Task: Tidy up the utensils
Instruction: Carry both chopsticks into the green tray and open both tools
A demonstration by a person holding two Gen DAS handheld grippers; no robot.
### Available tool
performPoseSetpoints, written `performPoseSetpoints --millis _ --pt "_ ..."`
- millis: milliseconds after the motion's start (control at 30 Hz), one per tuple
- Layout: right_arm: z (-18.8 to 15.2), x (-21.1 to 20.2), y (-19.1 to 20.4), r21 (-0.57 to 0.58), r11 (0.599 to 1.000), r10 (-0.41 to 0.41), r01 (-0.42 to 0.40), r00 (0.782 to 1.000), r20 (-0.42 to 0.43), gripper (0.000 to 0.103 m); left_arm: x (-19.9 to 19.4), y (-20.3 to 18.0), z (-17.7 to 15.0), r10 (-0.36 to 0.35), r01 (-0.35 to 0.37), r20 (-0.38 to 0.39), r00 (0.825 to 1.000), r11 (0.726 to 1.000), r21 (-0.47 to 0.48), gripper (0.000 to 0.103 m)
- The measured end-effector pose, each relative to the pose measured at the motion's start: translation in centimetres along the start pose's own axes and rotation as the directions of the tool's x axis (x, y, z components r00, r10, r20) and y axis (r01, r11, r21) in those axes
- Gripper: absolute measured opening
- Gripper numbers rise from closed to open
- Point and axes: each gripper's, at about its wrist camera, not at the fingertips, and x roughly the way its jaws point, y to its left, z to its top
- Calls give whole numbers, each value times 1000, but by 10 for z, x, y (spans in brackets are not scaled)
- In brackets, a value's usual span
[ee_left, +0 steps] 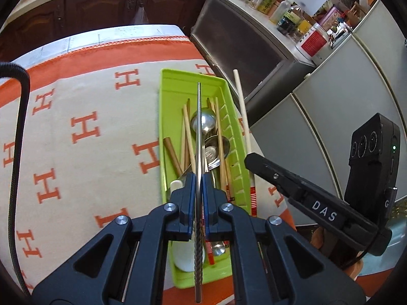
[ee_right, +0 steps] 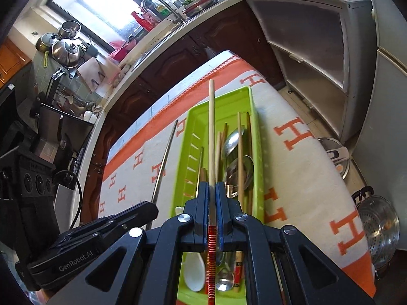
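The green tray [ee_left: 168,117] lies on the bench [ee_left: 89,132], on a cloth with orange H marks, and already holds a loose mix: several wooden chopsticks [ee_left: 187,137], about three metal spoons [ee_left: 203,120] and one white spoon [ee_right: 193,272]; the exact chopstick count is hard to tell where they overlap. Two pieces are out of it and in the air above. The left hand-held gripper [ee_left: 199,178] is clamped on a metal chopstick [ee_left: 199,127], which points along the tray's length. The right hand-held gripper [ee_right: 211,188] is clamped on a pale wooden chopstick [ee_right: 211,132] with a red-striped end, also held over the tray. No other utensils show on the cloth, so gathering looks mostly done; as I judge it, what remains is setting these two down and perhaps sorting chopsticks from spoons.
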Motion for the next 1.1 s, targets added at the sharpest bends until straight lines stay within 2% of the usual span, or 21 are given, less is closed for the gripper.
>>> performPoseSetpoints --millis 300,367,400,433,600,967,1100 --pt "1 32 -11 1 999 -51 51 998 -48 6 36 -7 5 24 -23 -34 999 999 22 4" --pt "-2 39 -8 -14 998 -68 67 996 -63 13 41 -7 5 44 -43 -39 998 999 24 4" --pt "-2 42 -8 -19 997 -72 71 995 -67 24 43 -7 5 53 -52 -43 998 998 26 4" --pt "-3 43 -9 -18 997 -74 73 995 -63 30 43 -6 5 61 -60 -44 997 998 26 4" --pt "-6 41 -7 -22 998 -61 60 998 -31 34 43 -6 4 84 -82 -43 996 996 32 8" --pt "-12 29 -6 -20 999 -51 50 999 -19 34 24 5 -5 143 -143 -19 989 990 12 44" --pt "-16 27 -4 -24 998 -52 52 998 -24 34 17 9 -11 138 -138 -22 990 990 8 52"
